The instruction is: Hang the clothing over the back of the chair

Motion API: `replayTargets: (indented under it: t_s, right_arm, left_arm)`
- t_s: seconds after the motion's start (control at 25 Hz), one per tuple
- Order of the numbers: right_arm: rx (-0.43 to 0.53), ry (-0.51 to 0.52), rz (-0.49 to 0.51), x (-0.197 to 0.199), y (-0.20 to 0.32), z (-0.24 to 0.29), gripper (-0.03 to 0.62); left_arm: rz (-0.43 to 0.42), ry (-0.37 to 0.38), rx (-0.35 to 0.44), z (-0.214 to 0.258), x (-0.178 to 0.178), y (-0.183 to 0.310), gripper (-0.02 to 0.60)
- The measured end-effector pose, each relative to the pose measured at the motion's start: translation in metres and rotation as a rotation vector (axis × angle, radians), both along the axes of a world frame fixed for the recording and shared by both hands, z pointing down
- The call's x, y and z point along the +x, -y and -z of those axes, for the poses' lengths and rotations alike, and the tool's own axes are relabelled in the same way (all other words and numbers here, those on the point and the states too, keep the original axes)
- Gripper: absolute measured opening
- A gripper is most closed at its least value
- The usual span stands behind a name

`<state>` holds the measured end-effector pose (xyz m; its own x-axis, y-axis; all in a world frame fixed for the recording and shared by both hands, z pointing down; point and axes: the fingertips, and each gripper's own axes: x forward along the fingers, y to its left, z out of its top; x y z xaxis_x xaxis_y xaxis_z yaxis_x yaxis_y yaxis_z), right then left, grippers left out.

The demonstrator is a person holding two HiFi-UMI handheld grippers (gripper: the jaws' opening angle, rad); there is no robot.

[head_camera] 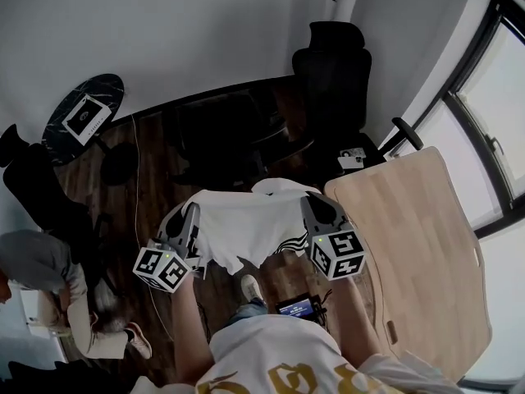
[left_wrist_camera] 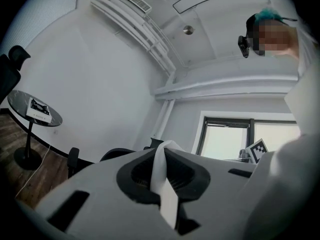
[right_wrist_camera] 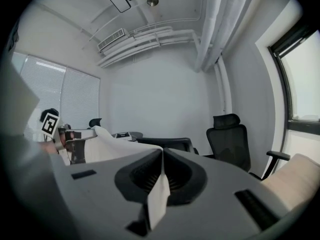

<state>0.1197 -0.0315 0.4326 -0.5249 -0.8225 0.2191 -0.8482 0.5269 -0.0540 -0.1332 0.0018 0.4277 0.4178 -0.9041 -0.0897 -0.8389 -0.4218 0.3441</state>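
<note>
Person (head_camera: pixel 45 273) at lower left cut by our frame's edge, wooden table (head_camera: pixel 418 245) cut at lower right, print on the clothing (head_camera: pixel 246 220) folded, unreadable to us.

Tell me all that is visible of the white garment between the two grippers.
The white garment looks like thin, soft cloth with a dark striped print near its lower right edge. It hangs spread out in the air before the person, above the dark wooden floor, its lower edge loose and uneven. The left hand-held gripper and the right hand-held gripper each pinch a fold of its upper part, jaws shut.
</note>
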Motion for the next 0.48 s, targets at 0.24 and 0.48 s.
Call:
replayTargets:
  t_s: [0.24,0.48]
  right_arm:
    - [-0.037,-0.017,-0.040,-0.021,0.048,-0.016,0.017]
    - [-0.035,-0.020,-0.078,-0.035,0.074,-0.018,0.015]
  left_arm:
    - [-0.042,-0.023,-0.016,-0.015,-0.022,0.057,0.032]
    - [-0.086,-0.034,-0.031,-0.025,-0.035,0.088,0.032]
